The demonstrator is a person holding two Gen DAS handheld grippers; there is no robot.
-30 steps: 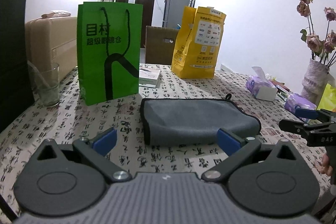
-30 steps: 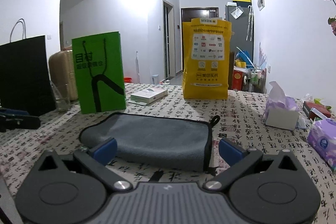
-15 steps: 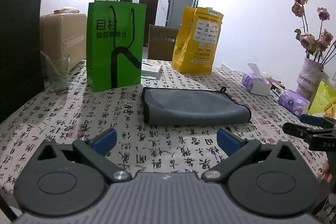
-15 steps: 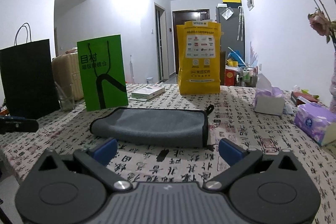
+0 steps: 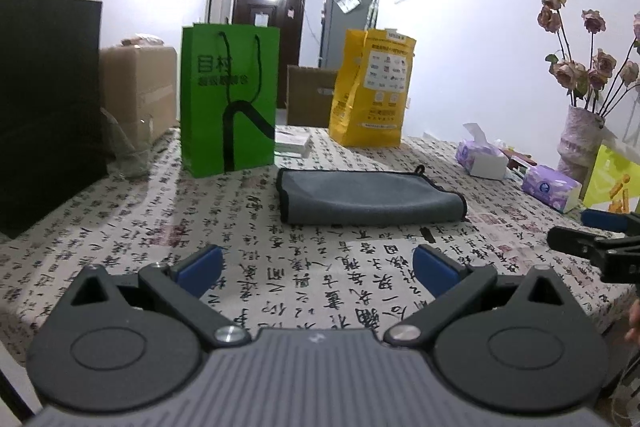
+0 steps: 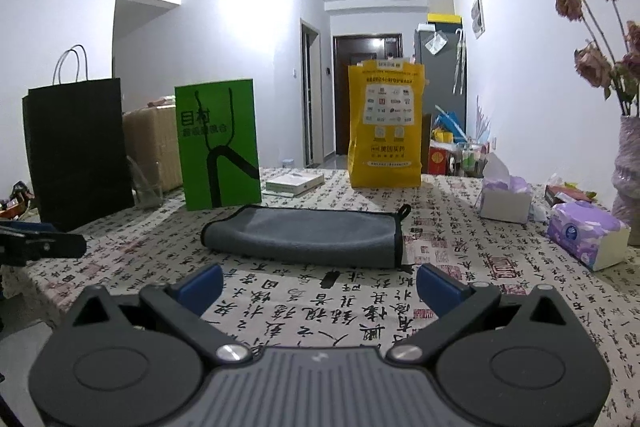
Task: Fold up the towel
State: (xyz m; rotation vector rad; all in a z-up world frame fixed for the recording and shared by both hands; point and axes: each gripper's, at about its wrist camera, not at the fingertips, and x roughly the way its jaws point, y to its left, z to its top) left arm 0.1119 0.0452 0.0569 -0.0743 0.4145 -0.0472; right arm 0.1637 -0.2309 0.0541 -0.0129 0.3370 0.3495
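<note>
A grey towel (image 5: 368,197) with black trim lies folded flat on the table with the calligraphy-print cloth (image 5: 304,267); it also shows in the right wrist view (image 6: 308,235). My left gripper (image 5: 318,269) is open and empty, back from the towel's near edge. My right gripper (image 6: 320,287) is open and empty, also short of the towel. The right gripper shows at the right edge of the left wrist view (image 5: 592,239); the left gripper shows at the left edge of the right wrist view (image 6: 36,243).
Behind the towel stand a green paper bag (image 5: 228,107), a yellow bag (image 5: 372,87), a black bag (image 5: 44,107) and a glass (image 5: 128,147). Tissue packs (image 5: 548,185) and a vase of dried roses (image 5: 580,135) sit at the right. A small white box (image 6: 294,183) lies further back.
Both grippers have pulled back from the towel and risen a little, so it looks smaller and farther off. Both stay open and the towel has not moved.
</note>
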